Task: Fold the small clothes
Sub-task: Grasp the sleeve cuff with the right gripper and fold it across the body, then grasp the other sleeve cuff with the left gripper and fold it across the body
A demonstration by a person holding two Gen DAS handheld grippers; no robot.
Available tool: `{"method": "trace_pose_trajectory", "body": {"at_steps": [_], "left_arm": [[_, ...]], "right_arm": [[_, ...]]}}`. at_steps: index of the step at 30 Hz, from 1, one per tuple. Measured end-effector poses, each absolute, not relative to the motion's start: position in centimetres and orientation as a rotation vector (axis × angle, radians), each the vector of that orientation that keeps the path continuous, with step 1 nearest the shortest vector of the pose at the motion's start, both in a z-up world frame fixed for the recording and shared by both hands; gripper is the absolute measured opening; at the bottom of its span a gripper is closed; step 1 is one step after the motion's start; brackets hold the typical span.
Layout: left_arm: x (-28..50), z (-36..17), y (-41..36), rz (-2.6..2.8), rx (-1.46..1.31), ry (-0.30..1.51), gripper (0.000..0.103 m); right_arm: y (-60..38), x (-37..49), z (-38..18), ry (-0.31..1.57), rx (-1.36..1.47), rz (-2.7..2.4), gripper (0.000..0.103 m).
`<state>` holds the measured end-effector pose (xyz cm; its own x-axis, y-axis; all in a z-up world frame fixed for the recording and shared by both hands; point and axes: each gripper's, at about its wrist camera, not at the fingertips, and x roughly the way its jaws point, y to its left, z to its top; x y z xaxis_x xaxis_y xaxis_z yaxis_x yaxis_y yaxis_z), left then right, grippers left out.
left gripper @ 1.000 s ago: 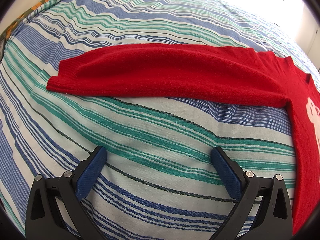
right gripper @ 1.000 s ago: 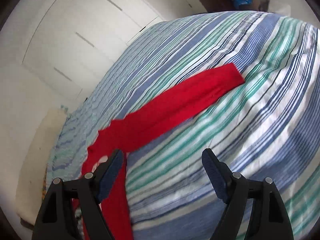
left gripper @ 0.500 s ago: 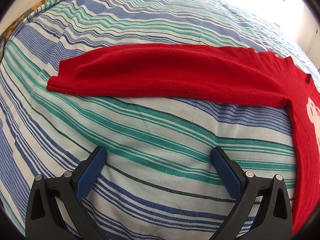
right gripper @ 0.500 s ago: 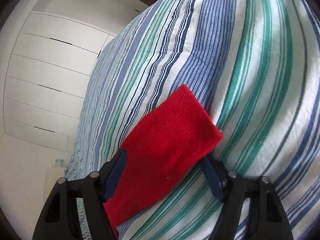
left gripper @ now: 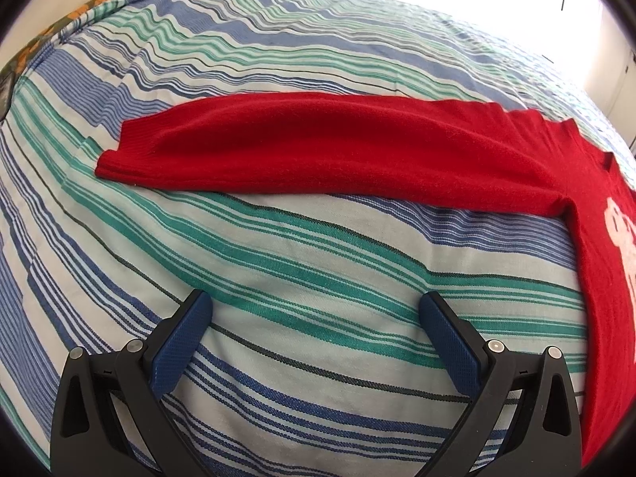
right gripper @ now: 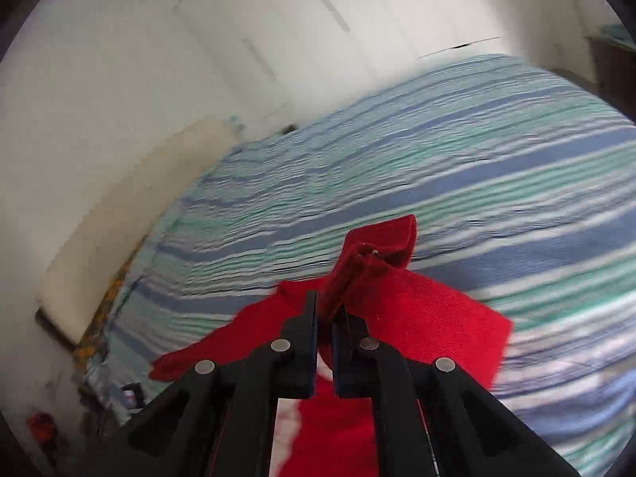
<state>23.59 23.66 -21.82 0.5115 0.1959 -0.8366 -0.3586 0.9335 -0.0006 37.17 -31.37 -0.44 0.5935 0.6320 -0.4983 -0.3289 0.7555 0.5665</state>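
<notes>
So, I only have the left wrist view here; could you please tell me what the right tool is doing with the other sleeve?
Observer: The right tool is shut on the cuff of the other sleeve, which bunches up above its fingertips.
Operator: Thank you; is that cuff lying on the bed?
Observer: No, it is raised off the striped bedcover, over the red sweater.
Operator: And can you see the print on the front?
Observer: Only a white patch, mostly hidden behind the tool.
Operator: What is beyond the bed?
Observer: White wardrobe doors.
</notes>
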Motion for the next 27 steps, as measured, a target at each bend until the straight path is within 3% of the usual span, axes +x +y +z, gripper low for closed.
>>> {"method": "trace_pose_trajectory", "body": {"at_steps": [1, 3, 4, 8, 11, 14, 15, 16, 17, 18, 20, 23, 27], "left_arm": [[23.5, -21.8, 23.7, 0.334, -0.184, 0.978, 0.103], [23.5, -21.9, 23.8, 0.330, -0.191, 0.974, 0.103], [23.5, -21.9, 23.8, 0.331, -0.192, 0.974, 0.103], [23.4, -22.0, 23.8, 0.330, -0.191, 0.970, 0.103], [23.6, -22.0, 23.6, 0.334, -0.185, 0.972, 0.103], [23.6, -21.9, 23.6, 0.334, -0.187, 0.974, 0.103], [23.6, -21.9, 23.6, 0.334, -0.187, 0.976, 0.103], [23.7, -21.9, 23.6, 0.334, -0.186, 0.978, 0.103], [23.7, -21.9, 23.6, 0.335, -0.186, 0.982, 0.103], [23.8, -21.9, 23.6, 0.336, -0.185, 0.987, 0.103], [24.0, -21.9, 23.6, 0.340, -0.181, 0.993, 0.103], [24.3, -21.8, 23.5, 0.345, -0.181, 1.014, 0.103], [23.5, -20.1, 24.5, 0.329, -0.289, 1.043, 0.102]], "right_arm": [[-28.2, 38.1, -0.6, 0.784, 0.428, 0.632, 0.008], [-23.9, 38.9, -2.1, 0.878, 0.415, 0.695, 0.036], [-22.8, 39.1, -2.8, 0.896, 0.420, 0.702, 0.059], [-24.6, 39.1, -6.1, 0.926, 0.524, 0.664, 0.059], [-29.3, 41.2, -11.8, 1.061, 0.686, 0.597, 0.054], [-32.6, 40.9, -18.1, 1.215, 0.540, 0.301, 0.052], [-34.2, 40.4, -20.0, 1.244, 0.480, 0.183, 0.048], [-35.9, 39.8, -20.9, 1.230, 0.492, 0.135, 0.024], [-37.5, 39.0, -20.9, 1.199, 0.528, 0.104, 0.020], [-38.8, 38.1, -20.5, 1.168, 0.550, 0.069, 0.025], [-40.5, 35.7, -18.9, 1.087, 0.566, 0.069, 0.044], [-41.2, 31.0, -16.6, 1.013, 0.467, 0.102, 0.054], [-40.9, 24.7, -16.9, 1.007, 0.337, 0.074, 0.061]]}}
